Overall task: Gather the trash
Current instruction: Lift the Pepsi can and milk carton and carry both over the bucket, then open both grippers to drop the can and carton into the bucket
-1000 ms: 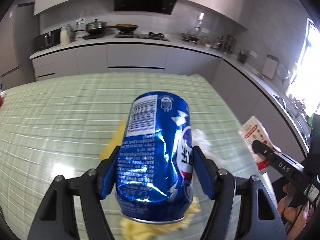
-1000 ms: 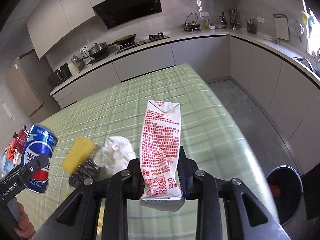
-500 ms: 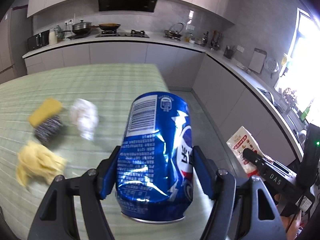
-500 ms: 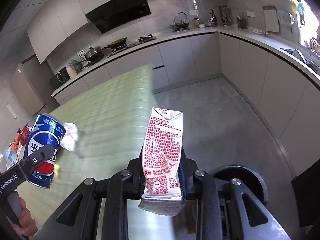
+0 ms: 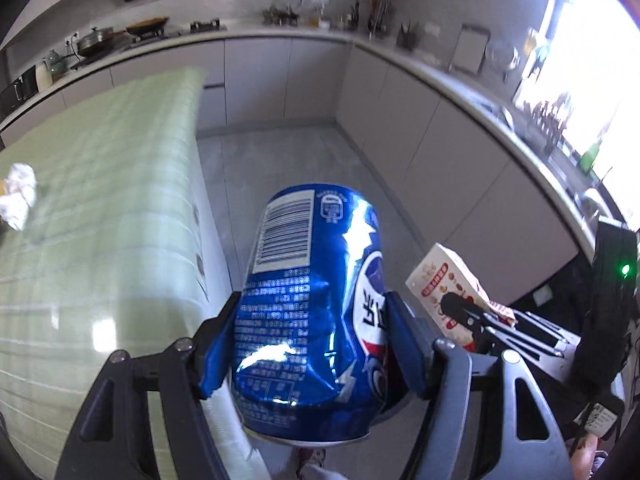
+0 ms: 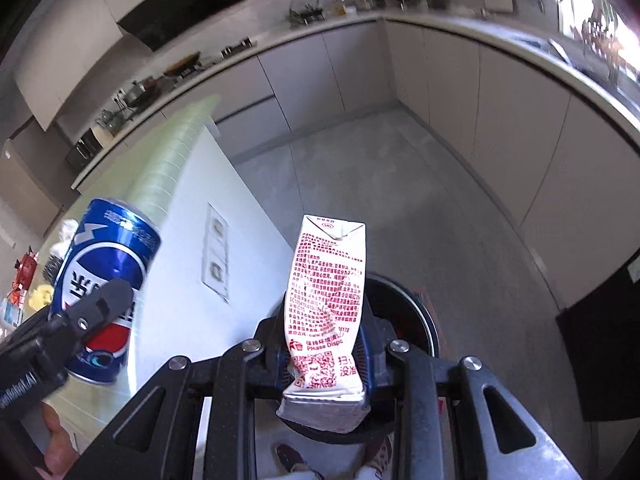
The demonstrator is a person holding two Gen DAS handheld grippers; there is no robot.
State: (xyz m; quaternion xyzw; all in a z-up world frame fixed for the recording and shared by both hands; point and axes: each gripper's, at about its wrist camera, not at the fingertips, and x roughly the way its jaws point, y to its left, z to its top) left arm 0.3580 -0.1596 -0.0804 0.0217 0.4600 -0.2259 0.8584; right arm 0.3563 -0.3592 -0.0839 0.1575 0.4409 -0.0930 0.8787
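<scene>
Grey tiled floor (image 6: 392, 184) below, pale cabinets (image 5: 280, 76) curving around. Green checked tablecloth (image 5: 100, 220) at the left, crumpled tissue (image 5: 18, 194) on it. Left gripper (image 5: 312, 344) clamped on dented blue can (image 5: 316, 300). Right gripper (image 6: 324, 356) clenched on flattened milk carton (image 6: 326, 304), above dark bin (image 6: 404, 304).

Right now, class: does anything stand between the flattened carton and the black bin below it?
Nothing visible does. The right tongs hold the carton directly above the bin, whose open mouth shows behind it. The table stands off to the side.
</scene>
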